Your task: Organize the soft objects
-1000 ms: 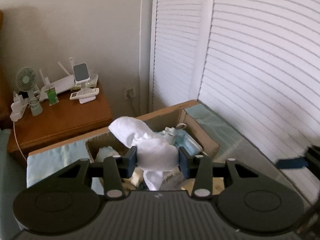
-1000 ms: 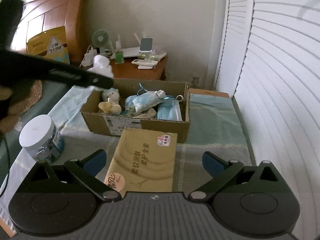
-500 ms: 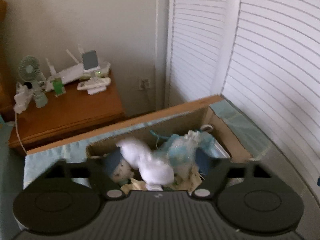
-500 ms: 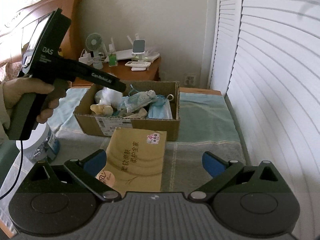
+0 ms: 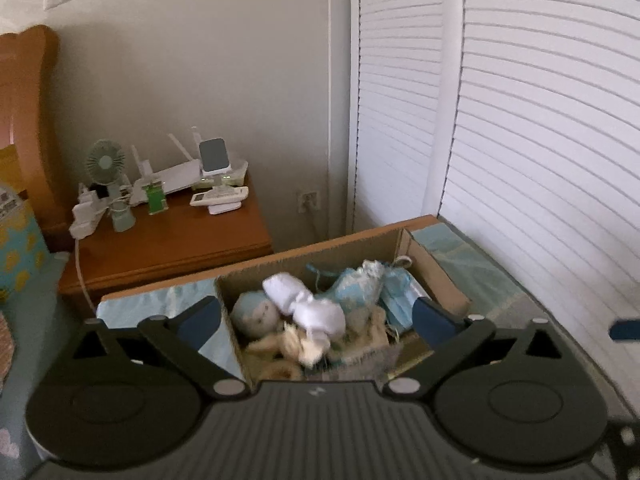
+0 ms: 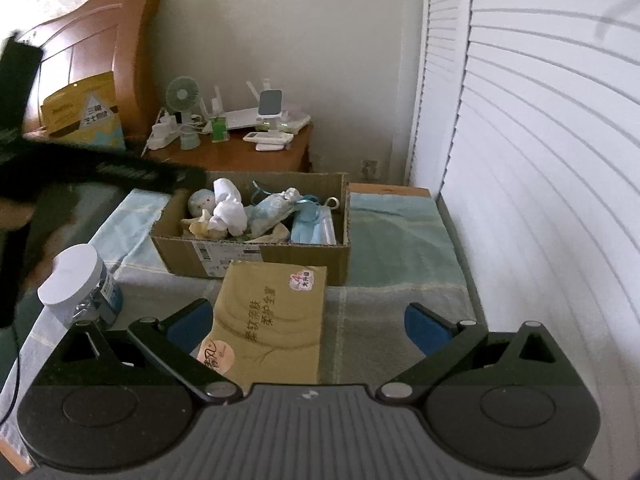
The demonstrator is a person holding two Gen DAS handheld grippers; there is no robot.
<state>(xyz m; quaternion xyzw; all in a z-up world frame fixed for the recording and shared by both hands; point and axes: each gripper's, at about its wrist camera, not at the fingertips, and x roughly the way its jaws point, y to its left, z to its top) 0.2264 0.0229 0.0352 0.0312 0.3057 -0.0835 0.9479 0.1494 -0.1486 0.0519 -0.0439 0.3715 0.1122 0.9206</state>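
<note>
A cardboard box [image 6: 256, 256] stands on the bed and holds soft things: a white cloth [image 6: 229, 207], a small blue-capped doll [image 6: 200, 202], a pale blue pouch [image 6: 272, 210] and face masks [image 6: 314, 227]. In the left wrist view the white cloth [image 5: 308, 306] lies on the pile in the box [image 5: 440, 276]. My left gripper [image 5: 316, 318] is open and empty above the box. My right gripper [image 6: 308, 322] is open and empty over a tan tissue pack [image 6: 268, 320].
A white-lidded jar [image 6: 80, 284] stands left of the tissue pack. A wooden nightstand [image 5: 168, 240] with a fan, router and remotes is behind the box. Louvred white doors [image 6: 540, 160] run along the right. A wooden headboard [image 6: 100, 60] is at the left.
My left gripper opened and let go of the white cloth, which dropped into the box. The left gripper then drew back. The right gripper stayed open and nearly still.
</note>
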